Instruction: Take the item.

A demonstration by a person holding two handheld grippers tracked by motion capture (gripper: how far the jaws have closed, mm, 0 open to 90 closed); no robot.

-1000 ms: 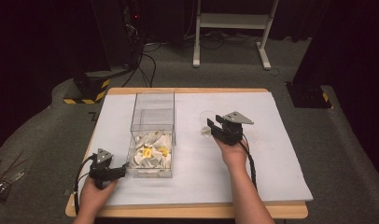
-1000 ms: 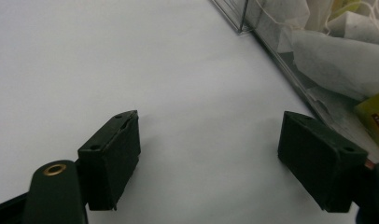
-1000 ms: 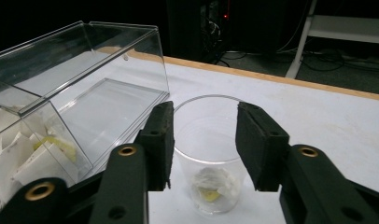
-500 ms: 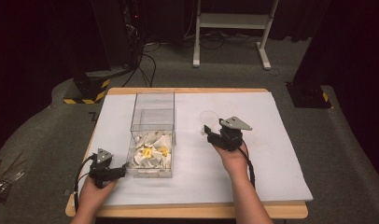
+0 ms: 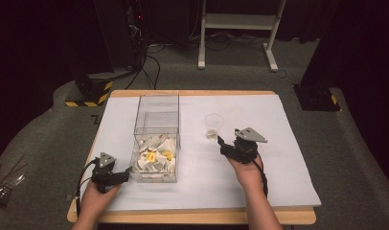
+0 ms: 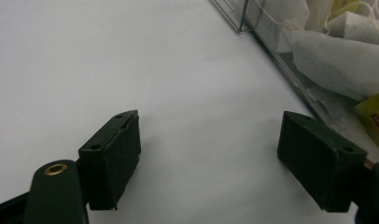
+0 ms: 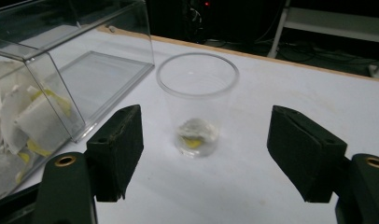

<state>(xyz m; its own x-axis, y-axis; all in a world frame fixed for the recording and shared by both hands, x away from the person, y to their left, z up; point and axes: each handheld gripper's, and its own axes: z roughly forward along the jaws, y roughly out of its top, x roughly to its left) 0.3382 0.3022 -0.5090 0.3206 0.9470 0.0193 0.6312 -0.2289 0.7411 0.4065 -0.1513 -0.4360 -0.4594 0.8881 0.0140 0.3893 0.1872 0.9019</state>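
Your right gripper (image 7: 204, 154) sits just short of the clear cup (image 7: 198, 105), its fingers (image 7: 117, 149) spread wide after just opening, with nothing between them. The cup stands upright on the white worktop (image 5: 279, 143), straight ahead along the fingers and a little beyond their tips, so the gap lines up with it. Its long axis is vertical, and the fingers flank it on either side at about the height of its lower half. Something small, pale and yellow lies at the bottom of the cup.

In the high view the cup (image 5: 214, 127) lies just past your right gripper (image 5: 226, 143), to the right of the clear box (image 5: 156, 139) of tea bags and apart from it. Your left gripper (image 5: 123, 176) rests near the box's front left corner, fingers (image 6: 115, 158) also spread and empty, well apart from the cup. The right hand is plainly the nearer one. I judge that any regrasp means going straight forward, keeping the cup centred between the fingers.
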